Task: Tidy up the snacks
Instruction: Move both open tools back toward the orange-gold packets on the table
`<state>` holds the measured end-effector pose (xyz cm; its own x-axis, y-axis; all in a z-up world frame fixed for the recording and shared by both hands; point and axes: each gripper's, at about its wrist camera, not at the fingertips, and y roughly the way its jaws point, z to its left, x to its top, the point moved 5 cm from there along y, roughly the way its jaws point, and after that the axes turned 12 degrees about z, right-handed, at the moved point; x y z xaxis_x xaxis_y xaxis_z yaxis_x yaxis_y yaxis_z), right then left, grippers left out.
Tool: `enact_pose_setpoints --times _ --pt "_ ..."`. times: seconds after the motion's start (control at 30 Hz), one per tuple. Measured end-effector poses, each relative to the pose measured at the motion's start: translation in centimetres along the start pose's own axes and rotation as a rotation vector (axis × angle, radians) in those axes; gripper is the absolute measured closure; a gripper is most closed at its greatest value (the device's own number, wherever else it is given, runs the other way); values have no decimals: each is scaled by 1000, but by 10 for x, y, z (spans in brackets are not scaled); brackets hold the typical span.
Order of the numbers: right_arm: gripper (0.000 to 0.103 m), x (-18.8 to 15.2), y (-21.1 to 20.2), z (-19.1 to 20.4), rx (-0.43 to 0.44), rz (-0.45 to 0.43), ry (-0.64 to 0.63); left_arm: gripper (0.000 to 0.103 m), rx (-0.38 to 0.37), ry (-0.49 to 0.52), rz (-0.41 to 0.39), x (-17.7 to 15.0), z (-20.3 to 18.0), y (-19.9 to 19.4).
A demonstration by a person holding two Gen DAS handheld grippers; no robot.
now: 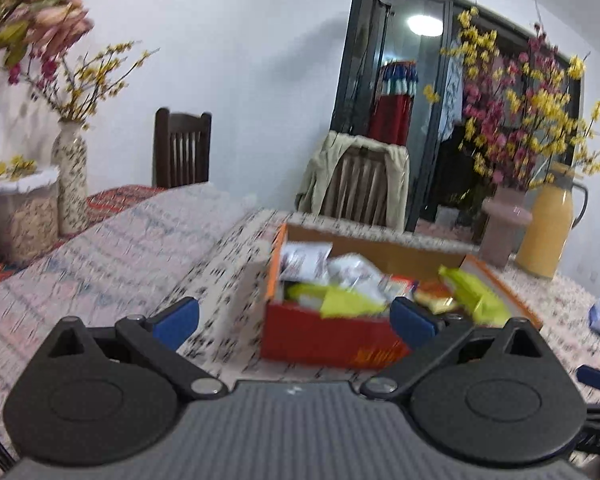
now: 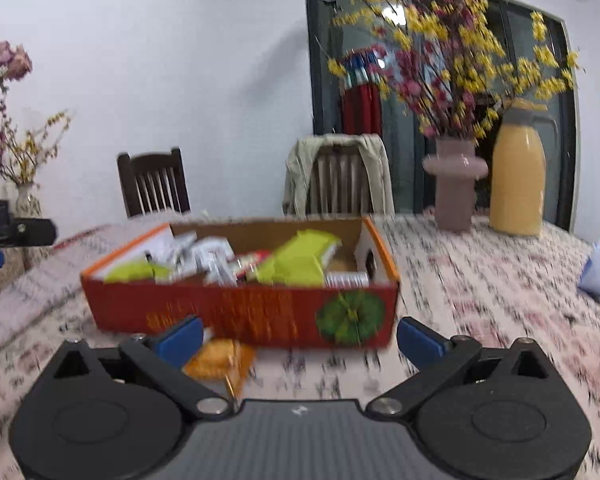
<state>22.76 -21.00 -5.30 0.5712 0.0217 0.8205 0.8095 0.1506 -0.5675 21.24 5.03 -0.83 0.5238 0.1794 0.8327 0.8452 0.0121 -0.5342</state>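
Snacks gathered in a red box (image 2: pixel 240 312) on the patterned table (image 2: pixel 480 280).
Both grippers, left (image 1: pixel 296 318) and right (image 2: pixel 300 340), are held wide apart and empty; an orange packet (image 2: pixel 220 360) lies just before the box.

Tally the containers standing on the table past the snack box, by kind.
Pink vase: 1
Yellow jug: 1
Patterned vase: 1
Total: 3, all apart from the red box.
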Motion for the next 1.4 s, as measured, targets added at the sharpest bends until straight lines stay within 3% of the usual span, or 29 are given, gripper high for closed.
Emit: enact_pose_setpoints --times 0.27,0.63,1.03,1.2,1.4 --pt "0 -24 12 -16 8 64 70 0 55 7 25 -24 23 21" --pt "0 -24 17 -21 42 79 101 0 7 16 2 -31 21 27" --pt "0 -23 16 -15 28 67 54 0 -22 -13 7 -30 26 26" --pt "0 -19 21 -9 46 145 -9 0 -39 -49 33 -29 32 30" --pt "0 -3 26 9 30 158 -58 0 -48 -76 39 -29 37 31"
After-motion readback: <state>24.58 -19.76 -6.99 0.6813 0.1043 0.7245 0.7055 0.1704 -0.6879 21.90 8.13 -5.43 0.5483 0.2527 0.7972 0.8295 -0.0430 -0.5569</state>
